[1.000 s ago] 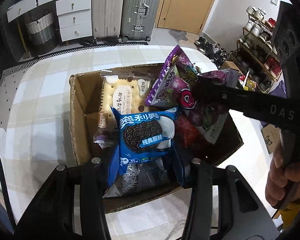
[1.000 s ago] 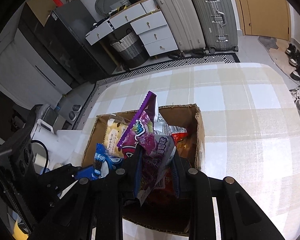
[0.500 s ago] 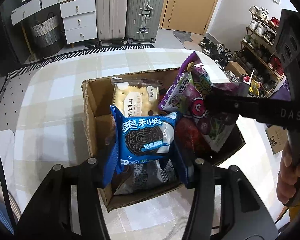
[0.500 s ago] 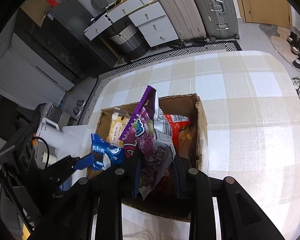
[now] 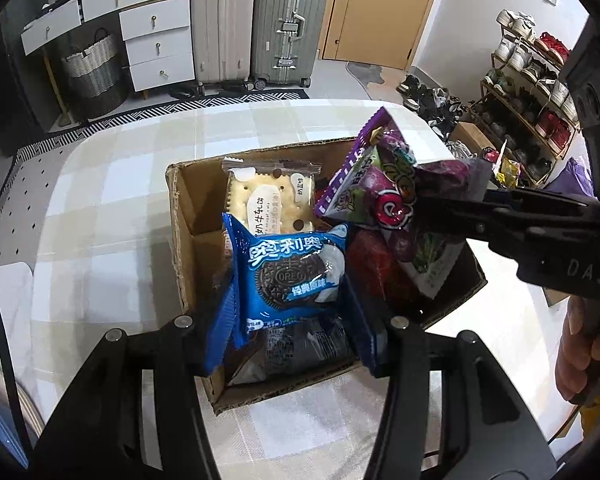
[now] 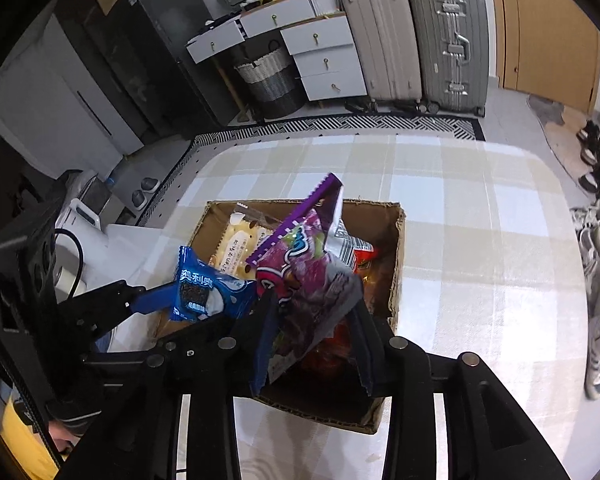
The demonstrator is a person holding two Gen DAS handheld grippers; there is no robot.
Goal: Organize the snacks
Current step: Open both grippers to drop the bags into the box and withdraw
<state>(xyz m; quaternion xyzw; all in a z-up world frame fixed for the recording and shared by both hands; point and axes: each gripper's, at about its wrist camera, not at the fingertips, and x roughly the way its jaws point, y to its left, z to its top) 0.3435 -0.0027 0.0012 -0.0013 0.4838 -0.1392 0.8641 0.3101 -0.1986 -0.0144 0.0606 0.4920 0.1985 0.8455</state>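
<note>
**Two snack packets held above an open cardboard box**

A blue foil packet of Oreo sandwich biscuits (image 5: pixel 292 276) was gripped by the left gripper (image 5: pixel 290 336), its blue-padded fingers (image 5: pixel 224 320) pressed against the packet's two side edges. The packet was held face-up over the near end of a brown corrugated cardboard box (image 5: pixel 184 248), which stood on a table covered with a beige and white checked cloth (image 5: pixel 112 200).

A purple foil bag of grape sweets (image 6: pixel 308 280) was found between the fingers of the right gripper (image 6: pixel 312 344). Those jaws had just been opening, and the bag, tilted with its serrated purple top edge uppermost, hung in the widened gap. Whether it was pinched or only resting against the pads could not be told. From the left wrist view the same bag (image 5: pixel 400 208) was seen at the black tip of the right gripper (image 5: pixel 452 216), above the right side of the box, and a hand (image 5: pixel 584 352) was seen on that gripper's handle.

Inside the box, a clear-wrapped pale square cracker packet (image 5: pixel 268 200) was lying flat against the far end. A red wrapper (image 5: pixel 372 264) was seen beneath the purple bag, and a dark grey packet (image 5: pixel 296 348) beneath the blue one.

Two hard-shell suitcases (image 5: pixel 256 20) were standing beside a white chest of drawers (image 5: pixel 156 40) against the far wall.
</note>
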